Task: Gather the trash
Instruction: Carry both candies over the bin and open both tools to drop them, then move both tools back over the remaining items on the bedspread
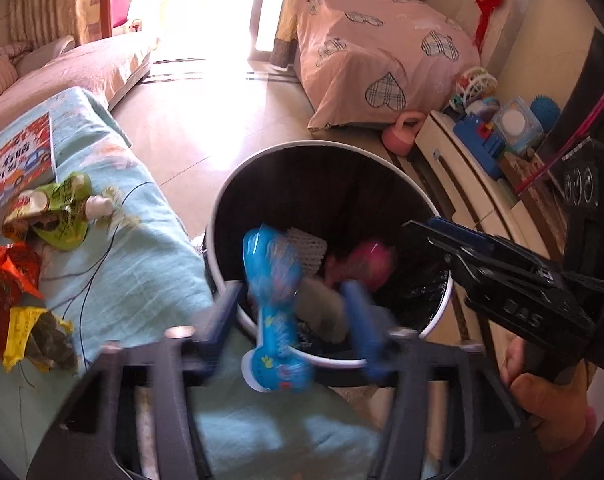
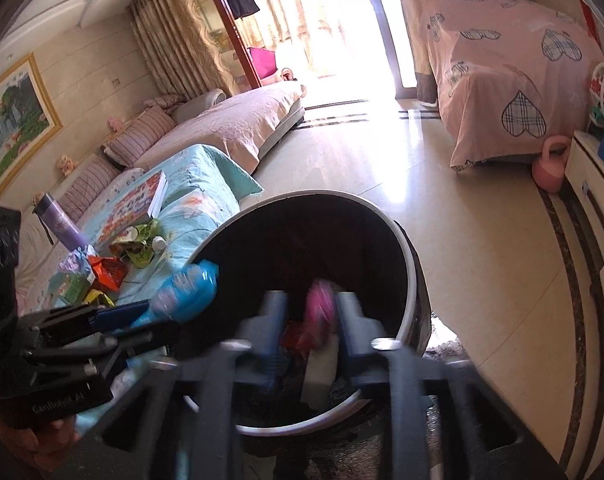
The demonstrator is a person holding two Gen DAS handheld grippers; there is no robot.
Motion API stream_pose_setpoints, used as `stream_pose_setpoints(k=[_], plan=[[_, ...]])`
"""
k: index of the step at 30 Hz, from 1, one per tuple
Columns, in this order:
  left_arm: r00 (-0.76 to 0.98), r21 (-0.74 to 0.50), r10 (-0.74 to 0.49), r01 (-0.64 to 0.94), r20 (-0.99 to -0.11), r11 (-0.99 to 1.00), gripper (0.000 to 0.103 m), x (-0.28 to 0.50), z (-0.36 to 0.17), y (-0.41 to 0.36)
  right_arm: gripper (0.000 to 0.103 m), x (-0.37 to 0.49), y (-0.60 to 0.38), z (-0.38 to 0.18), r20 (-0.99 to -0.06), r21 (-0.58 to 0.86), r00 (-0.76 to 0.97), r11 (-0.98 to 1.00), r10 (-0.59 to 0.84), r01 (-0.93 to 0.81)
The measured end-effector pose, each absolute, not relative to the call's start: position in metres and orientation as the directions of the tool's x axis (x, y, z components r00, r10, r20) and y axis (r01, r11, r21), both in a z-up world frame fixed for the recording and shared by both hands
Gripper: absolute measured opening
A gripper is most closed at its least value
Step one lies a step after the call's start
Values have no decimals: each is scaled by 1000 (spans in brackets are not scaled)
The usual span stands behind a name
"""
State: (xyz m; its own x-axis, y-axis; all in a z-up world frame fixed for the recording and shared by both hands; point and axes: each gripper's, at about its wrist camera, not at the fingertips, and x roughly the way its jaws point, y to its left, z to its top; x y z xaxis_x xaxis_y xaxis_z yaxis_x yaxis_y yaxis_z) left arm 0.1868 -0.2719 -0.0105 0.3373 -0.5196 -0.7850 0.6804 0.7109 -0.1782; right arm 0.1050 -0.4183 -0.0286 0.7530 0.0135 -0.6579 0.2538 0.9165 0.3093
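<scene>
**Wrappers loose over the trash bin**

The trash bin [image 1: 329, 240] sits below and ahead of both sets of fingers, its dark mouth open. The left gripper [image 1: 292, 312] has its fingers spread, and a blurred blue wrapper [image 1: 276, 304] hangs between them over the near rim, not pinched. The right gripper [image 2: 309, 316] also stands spread, with a pink wrapper [image 2: 321, 312] blurred between its fingers above the bin.

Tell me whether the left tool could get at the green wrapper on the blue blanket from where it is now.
Probably yes. The green wrapper lies exposed on top of the blanket, nothing covering it. The left tool is open over the bin, with a blue packet loose between its jaws, so it would have to swing left.
</scene>
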Motion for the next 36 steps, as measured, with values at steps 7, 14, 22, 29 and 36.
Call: stream_pose_setpoints(k=[7,14,22,29,36], plan=[[347,-235,-535,626,-770,744,71,184,-12,-233,83,90,-411,-18,-607,351,794,906,28,236],[390,-261,-510,536,-767,803,73,177,-20,-166,98,81,-379,-7,-571,384,819,902,65,196],[457,-271,-450,404,-767,874,73,175,-29,-82,99,89,-319,-6,-562,393,812,914,154,98],[490,-268,-405,326,-772,906,73,178,-36,-29,99,108,-272,-16,-584,385,782,922,218,31],[519,-262,-370,271,-771,926,73,189,-38,4,99,125,-238,-21,-602,375,755,927,260,-21]])
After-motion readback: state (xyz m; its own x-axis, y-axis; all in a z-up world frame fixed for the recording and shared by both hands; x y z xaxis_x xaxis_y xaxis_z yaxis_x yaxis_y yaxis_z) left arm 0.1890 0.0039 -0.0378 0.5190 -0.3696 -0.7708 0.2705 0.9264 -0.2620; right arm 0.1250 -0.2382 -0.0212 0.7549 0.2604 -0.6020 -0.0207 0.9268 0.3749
